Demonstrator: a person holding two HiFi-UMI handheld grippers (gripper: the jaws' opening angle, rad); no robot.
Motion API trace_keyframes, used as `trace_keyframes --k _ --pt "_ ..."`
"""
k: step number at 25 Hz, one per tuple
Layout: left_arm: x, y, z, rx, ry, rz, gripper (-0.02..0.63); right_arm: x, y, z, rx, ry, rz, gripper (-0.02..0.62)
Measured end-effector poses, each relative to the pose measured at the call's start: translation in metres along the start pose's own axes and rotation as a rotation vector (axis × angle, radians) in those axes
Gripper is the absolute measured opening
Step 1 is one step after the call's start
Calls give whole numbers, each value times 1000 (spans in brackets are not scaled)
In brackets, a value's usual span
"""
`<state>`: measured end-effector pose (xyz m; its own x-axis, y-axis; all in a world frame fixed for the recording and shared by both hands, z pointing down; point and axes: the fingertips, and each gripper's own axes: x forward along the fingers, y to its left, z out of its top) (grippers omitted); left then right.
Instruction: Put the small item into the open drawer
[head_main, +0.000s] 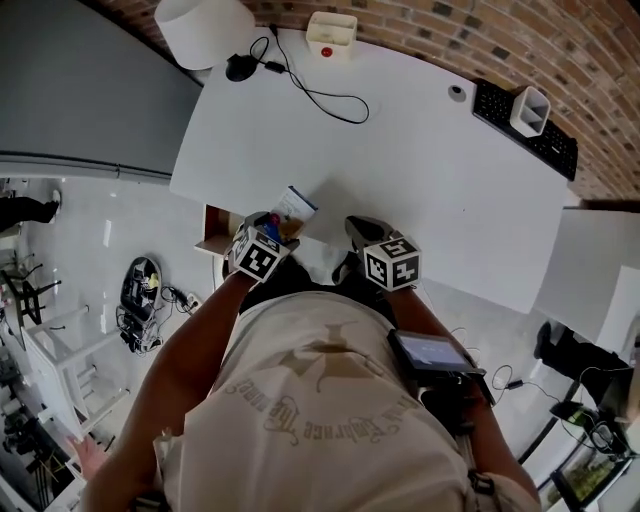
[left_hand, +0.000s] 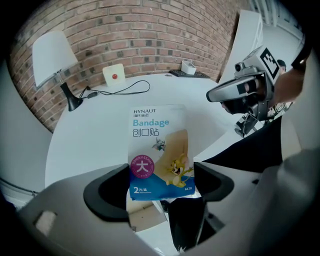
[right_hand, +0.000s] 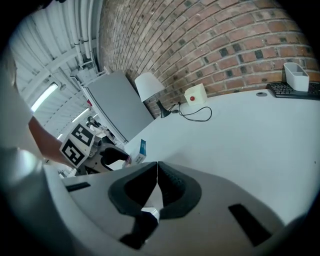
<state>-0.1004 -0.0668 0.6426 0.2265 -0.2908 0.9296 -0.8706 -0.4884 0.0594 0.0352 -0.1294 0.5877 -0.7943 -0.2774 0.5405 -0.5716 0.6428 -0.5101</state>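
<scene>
My left claw is clamped on the flat white-and-blue cardboard bandage box, jaws pressed against its lower side edges; box upright, print facing me, at frame centre; in the head view it sits centre-left, over the near edge of the curved white table; the open drawer with a tan wooden inside shows just left of and below the box, under the table edge; my right claw is closed, pads meeting, nothing between them; it hovers right of centre in the head view, near the left claw but apart.
</scene>
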Motion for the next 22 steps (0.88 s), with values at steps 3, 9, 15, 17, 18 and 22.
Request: trace_keyframes --k 3,9,15,17,18,22 --pt "-7 14 -25 -36 -1 8 396 10 19 0 -19 17 -2 6" --pt "-21 41 -73 -107 -18 33 396 29 54 -4 -65 62 -1 6" --pt "-34 61 -108 -169 -39 42 396 49 84 -5 -113 100 4 6" --pt "-37 66 -120 -182 -43 40 396 55 95 -6 -128 113 7 6" --pt "-39 67 -127 -187 -45 38 396 58 101 -7 -135 119 8 6" --pt "-42 74 -154 -199 -40 24 396 67 121 -14 -149 136 -1 6"
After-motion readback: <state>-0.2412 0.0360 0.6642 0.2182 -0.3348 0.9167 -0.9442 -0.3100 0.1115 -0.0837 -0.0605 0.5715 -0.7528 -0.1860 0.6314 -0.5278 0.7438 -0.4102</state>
